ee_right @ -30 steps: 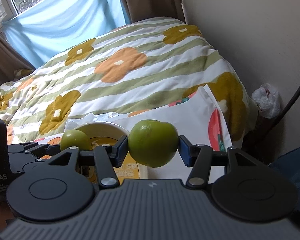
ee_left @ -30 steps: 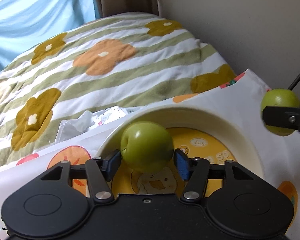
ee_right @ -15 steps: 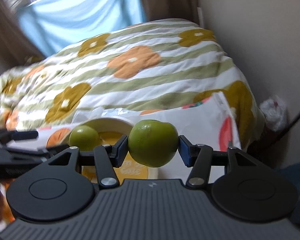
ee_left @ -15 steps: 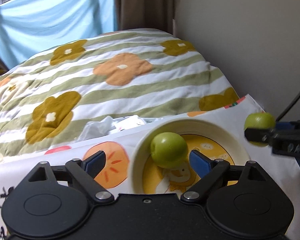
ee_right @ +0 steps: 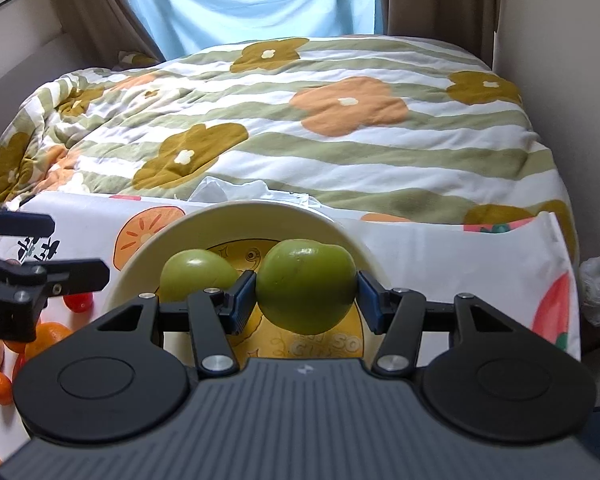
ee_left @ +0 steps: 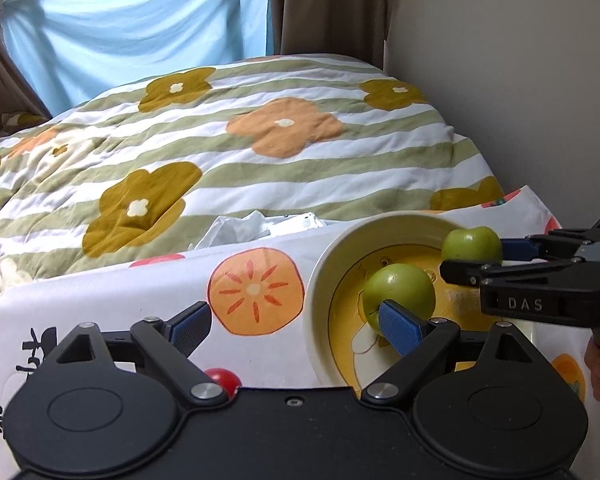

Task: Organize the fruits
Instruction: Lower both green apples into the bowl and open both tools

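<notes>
A cream bowl (ee_left: pixel 320 280) with a yellow inside stands on the fruit-print cloth. One green fruit (ee_left: pixel 400 292) lies loose in it. My left gripper (ee_left: pixel 296 326) is open, with only cloth between its fingers; its right pad sits just in front of that fruit. My right gripper (ee_right: pixel 306 300) is shut on a second green fruit (ee_right: pixel 306 284) and holds it over the bowl (ee_right: pixel 260 210), beside the loose fruit (ee_right: pixel 192 272). The left wrist view shows the right gripper (ee_left: pixel 480 256) and its fruit (ee_left: pixel 472 244) above the bowl's far right rim. The left gripper (ee_right: pixel 48 250) shows at the left edge.
A red cherry tomato (ee_right: pixel 78 302), oranges (ee_right: pixel 52 332) and a small kumquat (ee_right: pixel 0 388) lie on the cloth left of the bowl. Another red tomato (ee_left: pixel 220 378) peeks under my left gripper. Crumpled plastic (ee_left: pixel 256 226) lies behind the bowl, at the striped flowered quilt. A wall stands at the right.
My left gripper opened, left its green fruit in the bowl and drew back to the left. My right gripper carried its fruit left and down, over the bowl.
</notes>
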Demonstrator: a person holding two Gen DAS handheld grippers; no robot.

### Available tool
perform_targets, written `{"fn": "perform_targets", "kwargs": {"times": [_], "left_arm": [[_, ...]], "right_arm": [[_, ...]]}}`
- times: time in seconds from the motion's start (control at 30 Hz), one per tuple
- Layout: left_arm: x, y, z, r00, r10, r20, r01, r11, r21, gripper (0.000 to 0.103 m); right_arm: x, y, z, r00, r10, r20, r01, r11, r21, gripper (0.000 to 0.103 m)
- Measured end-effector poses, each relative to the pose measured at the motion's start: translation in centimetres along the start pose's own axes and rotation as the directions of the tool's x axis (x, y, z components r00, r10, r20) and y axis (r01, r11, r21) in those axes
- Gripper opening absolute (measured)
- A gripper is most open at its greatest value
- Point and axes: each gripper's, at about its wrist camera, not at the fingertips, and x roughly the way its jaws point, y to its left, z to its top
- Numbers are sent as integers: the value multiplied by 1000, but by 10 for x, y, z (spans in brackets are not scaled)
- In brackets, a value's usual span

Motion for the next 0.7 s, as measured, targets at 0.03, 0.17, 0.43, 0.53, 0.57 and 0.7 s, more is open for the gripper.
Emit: {"fn": "perform_targets", "kwargs": {"times": [0.03,0.17,0.43,0.53,0.57,0.7], "left_arm": [[0,0,-1,1000,3,-2,-3,1000,1,93],[-1,0,-5,1000,14,-1,-14,1000,-1,93],[-9,-8,-8,1000,28,15,-28,1000,10,93],[-18,-12,-9,999,34,32,-34,999,8,93],[-22,-13,-9,999,37,38,-38,999,7,93],[-39,-21,-12,996,62,67,-63,998,5,93]], "right_arm": [[0,0,0,1000,0,2,0,1000,0,69],[-9,-1,0,998,-7,58,6,1000,18,102],[-23,-7,-1,998,-10,55,6,997,80,103],[-33,-5,-1,998,-24,60,20,997,77,103],[-37,-5,-1,998,-26,63,21,997,76,103],[-55,-1,-2,997,-35,65,31,997,64,103]]}}
